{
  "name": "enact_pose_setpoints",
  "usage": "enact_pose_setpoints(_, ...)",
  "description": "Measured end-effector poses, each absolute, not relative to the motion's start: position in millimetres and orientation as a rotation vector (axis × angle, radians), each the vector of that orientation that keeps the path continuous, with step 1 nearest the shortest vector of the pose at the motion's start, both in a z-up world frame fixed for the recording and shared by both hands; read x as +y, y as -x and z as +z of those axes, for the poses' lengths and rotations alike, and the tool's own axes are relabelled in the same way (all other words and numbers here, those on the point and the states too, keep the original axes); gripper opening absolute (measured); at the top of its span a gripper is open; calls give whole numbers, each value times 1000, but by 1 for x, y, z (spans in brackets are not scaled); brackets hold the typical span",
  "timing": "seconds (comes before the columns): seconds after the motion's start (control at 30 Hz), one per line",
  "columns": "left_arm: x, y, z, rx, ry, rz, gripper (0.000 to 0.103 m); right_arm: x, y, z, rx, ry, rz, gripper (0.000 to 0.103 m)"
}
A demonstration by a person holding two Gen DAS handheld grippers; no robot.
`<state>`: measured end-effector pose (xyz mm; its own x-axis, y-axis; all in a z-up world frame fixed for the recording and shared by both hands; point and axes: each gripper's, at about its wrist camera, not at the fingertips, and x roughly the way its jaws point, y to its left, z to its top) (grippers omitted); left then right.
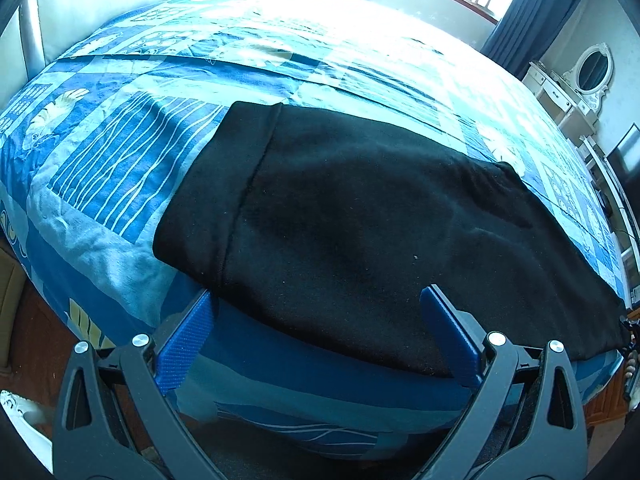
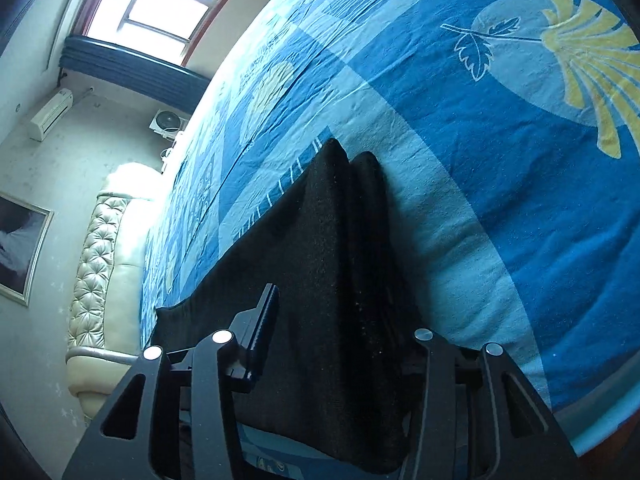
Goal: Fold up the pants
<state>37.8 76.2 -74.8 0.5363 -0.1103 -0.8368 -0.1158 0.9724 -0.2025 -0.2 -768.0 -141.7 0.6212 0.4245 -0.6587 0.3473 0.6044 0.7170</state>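
Lying flat on the blue patterned bed (image 1: 120, 168), black pants (image 1: 360, 216) are spreading across its near edge; left gripper (image 1: 320, 320) fingers are standing wide, empty. Right wrist view: right gripper (image 2: 344, 320) fingers are straddling the pants (image 2: 328, 280) wide, not clamping.

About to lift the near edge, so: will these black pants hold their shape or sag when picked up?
The black pants likely sag: they drape flat over the bedspread, following its curve. The knit looks thick, so probably grippy rather than slippery. The stacked layers may slide apart unless the open left tool pinches them all.
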Motion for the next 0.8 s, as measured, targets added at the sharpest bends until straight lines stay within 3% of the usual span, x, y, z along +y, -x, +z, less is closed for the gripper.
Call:
enact_pose_setpoints(0.1, 79, -37, -75, 1008, 271, -11, 100, -761, 1, -141, 922, -989, 17, 19)
enact_pose_setpoints(0.37, 81, -30, -64, 993, 254, -48, 100, -728, 17, -91, 694, -1129, 96, 19)
enact_pose_setpoints(0.6, 81, -22, -56, 965, 220, -56, 100, -642, -4, -14, 638, -1012, 232, 19)
enact_pose_setpoints(0.8, 86, -20, -58, 978, 226, -21, 100, -543, -36, 17, 689, -858, 296, 19)
